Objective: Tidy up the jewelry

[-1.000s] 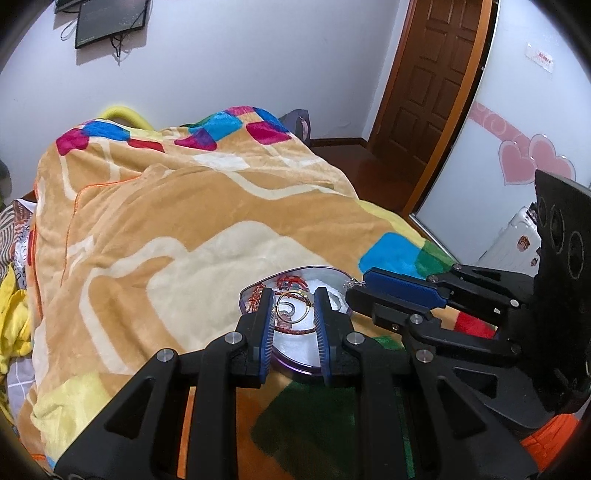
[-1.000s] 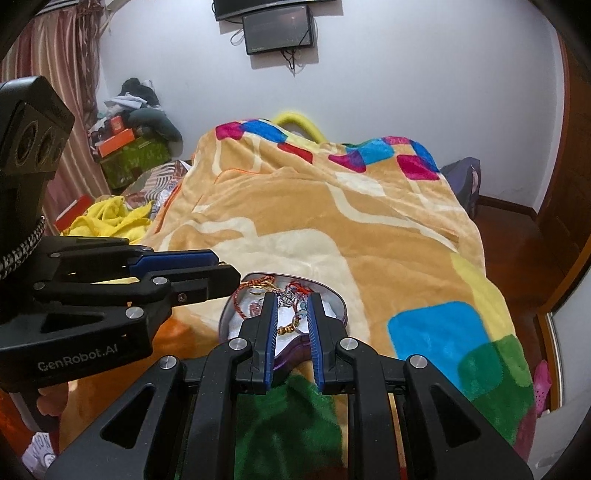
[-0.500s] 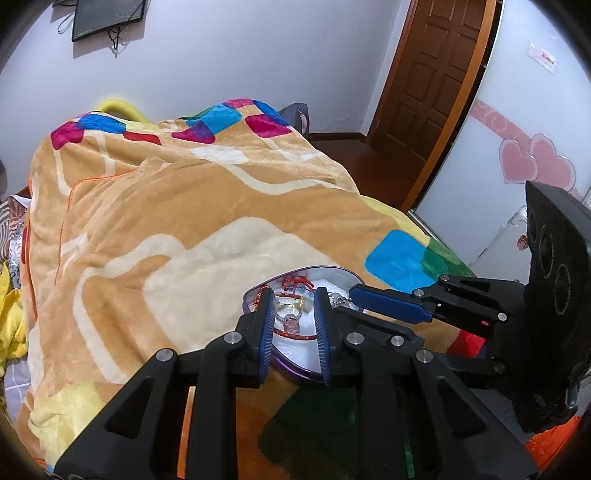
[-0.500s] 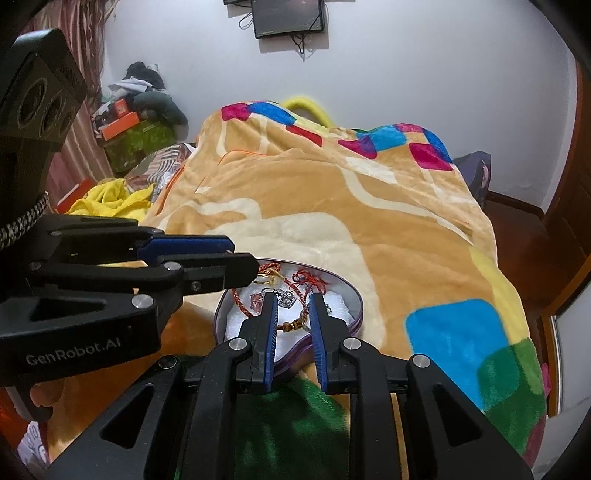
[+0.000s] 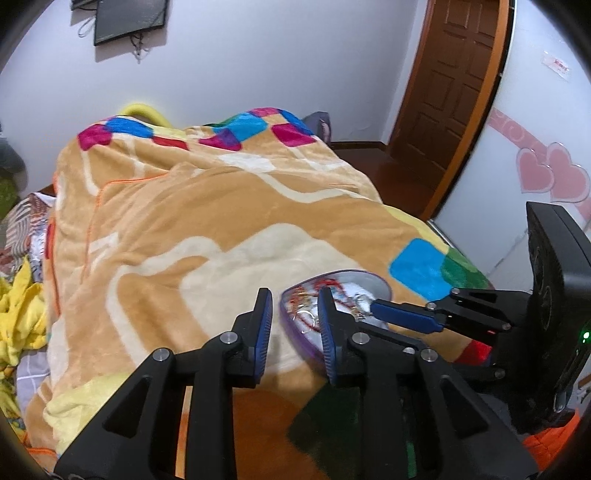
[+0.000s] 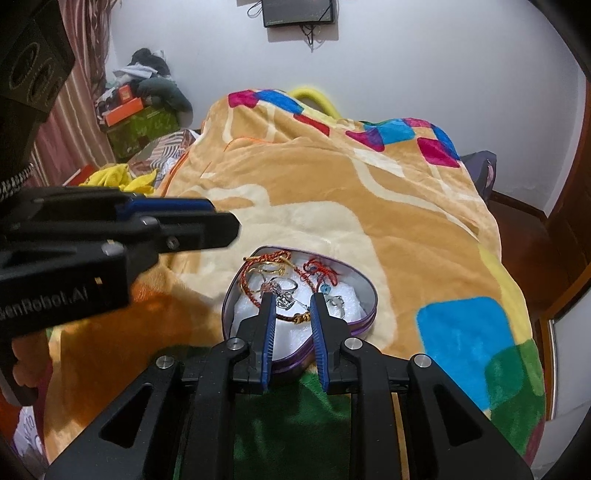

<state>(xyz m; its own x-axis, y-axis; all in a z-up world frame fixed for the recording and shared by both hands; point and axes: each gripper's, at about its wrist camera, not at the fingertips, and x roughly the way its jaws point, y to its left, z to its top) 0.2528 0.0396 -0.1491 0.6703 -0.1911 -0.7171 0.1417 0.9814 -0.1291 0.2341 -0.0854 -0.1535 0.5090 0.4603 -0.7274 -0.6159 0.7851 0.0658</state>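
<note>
Change since earlier: since one second ago my left gripper (image 5: 293,295) has slid to the left, so the tin is now at its right finger and no longer between both; its jaws are opening, with only blanket between them.
Left gripper: spread a little, holding nothing, above the blanket just left of the tin.
Right gripper (image 6: 291,301): I see its jaws slightly apart, over the near part of the tin; nothing is pinched between the blue pads (image 6: 269,332).
Heart-shaped tin (image 6: 371,295): it lies on the blanket, near me, with a purple rim and white padding inside.
Jewelry (image 6: 284,284): red cords, a gold chain and silver pieces lie tangled inside the tin, mostly in its far half.
Blanket (image 6: 332,192): orange and cream with coloured squares, it covers the bed from near to far.
Yellow cloth (image 6: 118,177): at the far left, beside the bed.
Door (image 5: 454,81): brown, far right.
Screen (image 6: 299,11): on the far wall.
</note>
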